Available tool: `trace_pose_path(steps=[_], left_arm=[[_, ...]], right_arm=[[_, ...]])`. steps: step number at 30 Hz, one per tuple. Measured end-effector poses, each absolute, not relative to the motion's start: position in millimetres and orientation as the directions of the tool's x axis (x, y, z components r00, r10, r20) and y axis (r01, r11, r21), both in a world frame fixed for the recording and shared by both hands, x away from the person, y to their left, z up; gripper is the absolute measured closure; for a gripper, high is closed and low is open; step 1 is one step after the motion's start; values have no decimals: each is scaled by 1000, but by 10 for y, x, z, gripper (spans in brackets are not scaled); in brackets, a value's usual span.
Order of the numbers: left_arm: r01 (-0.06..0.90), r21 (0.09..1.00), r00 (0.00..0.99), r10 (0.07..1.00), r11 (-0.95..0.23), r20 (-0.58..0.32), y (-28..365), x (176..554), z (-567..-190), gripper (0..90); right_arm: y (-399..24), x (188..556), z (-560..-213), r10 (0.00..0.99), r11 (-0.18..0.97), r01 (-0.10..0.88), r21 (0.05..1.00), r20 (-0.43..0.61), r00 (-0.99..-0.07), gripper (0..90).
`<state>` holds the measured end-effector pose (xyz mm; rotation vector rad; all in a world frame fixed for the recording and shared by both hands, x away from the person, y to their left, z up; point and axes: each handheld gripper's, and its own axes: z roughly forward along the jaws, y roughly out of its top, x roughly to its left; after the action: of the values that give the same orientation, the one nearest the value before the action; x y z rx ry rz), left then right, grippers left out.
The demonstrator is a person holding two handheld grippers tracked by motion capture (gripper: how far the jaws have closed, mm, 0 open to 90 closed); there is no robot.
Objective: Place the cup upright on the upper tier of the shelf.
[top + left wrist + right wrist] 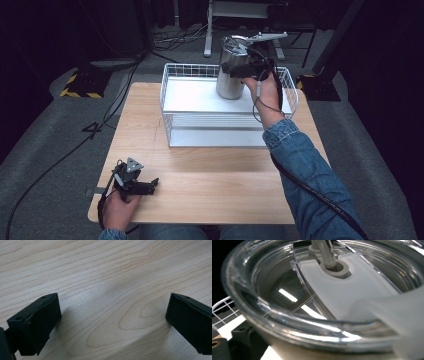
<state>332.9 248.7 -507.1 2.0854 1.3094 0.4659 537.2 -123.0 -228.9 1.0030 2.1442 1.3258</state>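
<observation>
- Here, in the high view, a steel tumbler (231, 75) with a clear lid stands upright in a white wire basket (172, 92) at the far side of the wooden counter (210, 175). The right tool (241, 70) is pressed against the tumbler's upper wall, held by the right hand (268, 95) in a denim sleeve (310, 175). The left tool (145, 186) lies low at the near left of the counter, in the left hand (119, 207), well apart from the basket.
- In the left gripper view, the left tool (112, 315) has its two black jaws spread wide, with bare wood grain of the counter (105, 270) between them.
- In the right gripper view, the tumbler's clear lid (287, 315) sits very close, a white sliding tab (342, 292) across it. A black jaw shows at the lower left beside the tumbler's wall; it appears clamped on the tumbler, though the other jaw is hidden. A corner of the basket (222, 310) shows at the left edge.
</observation>
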Motion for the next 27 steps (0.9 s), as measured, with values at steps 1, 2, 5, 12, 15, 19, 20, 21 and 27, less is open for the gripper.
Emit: trace_pose_path(steps=[1, 2, 5, 12, 15, 19, 20, 21, 27], left_arm=[[675, 669, 445, 895, -312, -31, 2487, 3329, -5071, 5], [675, 669, 445, 895, -312, -31, 2487, 3329, -5071, 5], [674, 669, 445, 895, -312, -31, 2487, 3329, -5071, 5], [674, 669, 445, 895, -312, -31, 2487, 3329, -5071, 5], [675, 669, 445, 895, -312, -31, 2486, 3329, -5071, 5], [674, 669, 445, 895, -312, -31, 2486, 3329, -5071, 5], [674, 669, 445, 895, -312, -31, 2486, 3329, -5071, 5], [674, 669, 445, 895, -312, -31, 2487, 3329, -5071, 5], [674, 669, 445, 895, -313, -31, 2487, 3329, -5071, 5]], right_arm=[[-1229, 5376, -2294, 761, 286, 352, 891, 13, -649, 36], [-1226, 5379, -2301, 759, 286, 353, 891, 14, -651, 36], [-1218, 5386, -2320, 759, 289, 360, 887, 17, -650, 36], [-1200, 5397, -2361, 759, 294, 363, 884, 14, -651, 36], [-1198, 5396, -2363, 756, 297, 359, 885, 12, -655, 35], [-1204, 5406, -2359, 754, 303, 363, 881, 12, -657, 34], [-1204, 5408, -2358, 753, 305, 363, 881, 11, -658, 33], [-1204, 5406, -2357, 753, 305, 366, 879, 13, -658, 33], [-1205, 5407, -2368, 753, 301, 361, 883, 13, -658, 32]])
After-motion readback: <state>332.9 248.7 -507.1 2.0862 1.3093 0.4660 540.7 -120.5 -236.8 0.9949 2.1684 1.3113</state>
